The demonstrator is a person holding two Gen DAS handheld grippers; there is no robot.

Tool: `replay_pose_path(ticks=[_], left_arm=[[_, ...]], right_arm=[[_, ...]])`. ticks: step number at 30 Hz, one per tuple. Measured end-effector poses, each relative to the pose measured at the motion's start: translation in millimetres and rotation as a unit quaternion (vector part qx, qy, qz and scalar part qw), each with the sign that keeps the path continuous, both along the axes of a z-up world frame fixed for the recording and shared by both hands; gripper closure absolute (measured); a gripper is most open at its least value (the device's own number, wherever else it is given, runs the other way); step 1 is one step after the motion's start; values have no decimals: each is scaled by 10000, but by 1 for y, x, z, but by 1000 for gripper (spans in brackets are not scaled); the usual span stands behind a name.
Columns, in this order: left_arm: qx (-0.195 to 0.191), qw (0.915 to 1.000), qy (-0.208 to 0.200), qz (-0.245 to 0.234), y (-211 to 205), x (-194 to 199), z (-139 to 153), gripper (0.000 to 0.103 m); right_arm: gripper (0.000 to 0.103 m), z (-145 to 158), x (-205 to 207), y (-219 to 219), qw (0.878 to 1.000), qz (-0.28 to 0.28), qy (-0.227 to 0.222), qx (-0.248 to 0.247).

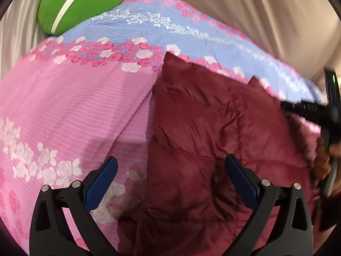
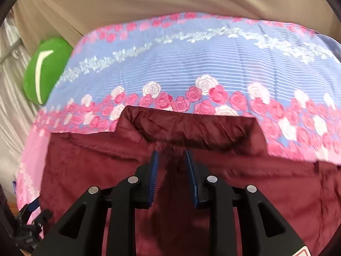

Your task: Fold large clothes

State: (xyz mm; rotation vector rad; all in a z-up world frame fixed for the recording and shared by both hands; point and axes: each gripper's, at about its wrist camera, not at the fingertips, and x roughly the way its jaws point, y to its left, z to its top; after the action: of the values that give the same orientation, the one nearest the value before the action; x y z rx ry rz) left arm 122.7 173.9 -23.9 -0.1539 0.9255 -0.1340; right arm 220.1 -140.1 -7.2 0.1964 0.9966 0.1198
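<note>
Where the rose-printed bedspread [image 1: 70, 98] covers the bed, maroon quilted jacket [image 1: 202, 128] lying spread across it, collar end toward the blue band of the print. Left gripper [image 1: 170, 170] spread wide above the jacket's edge, nothing held, blue pads [image 1: 102, 183] clear of cloth. Right gripper [image 2: 171, 160] narrowed to a small gap low over the jacket [image 2: 255, 192] just behind the collar; hold on fabric cannot be told. Green cushion [image 1: 81, 4] at the bed's far corner.
</note>
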Motion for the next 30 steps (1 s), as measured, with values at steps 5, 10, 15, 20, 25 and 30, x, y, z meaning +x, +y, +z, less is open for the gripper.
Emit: replay_pose_path(ticks=[5,10,15,20,25,30], left_arm=[[-110,9998,176,12,6,3,-10,5],[-251,9992,292,98,26,-1,-14,5],[-383,9989,277,14,31,-9,-16,5],[-462,9988,150,-88,22,-8,-17,5],[-1047,9926,247,-564,6,-5,-13,43],[-938,9937,74,-604,-5,-9,5,83]], right_arm=[[103,-10,16,-8,9963,-493,-144,-683],[103,12,-16,-37,9941,-915,-518,-267],[102,20,-85,-18,9976,-290,-591,-197],[101,0,-116,6,9991,24,-405,-105],[102,-23,-116,9,9996,55,-270,-7],[102,-31,-116,9,9995,45,-303,44]])
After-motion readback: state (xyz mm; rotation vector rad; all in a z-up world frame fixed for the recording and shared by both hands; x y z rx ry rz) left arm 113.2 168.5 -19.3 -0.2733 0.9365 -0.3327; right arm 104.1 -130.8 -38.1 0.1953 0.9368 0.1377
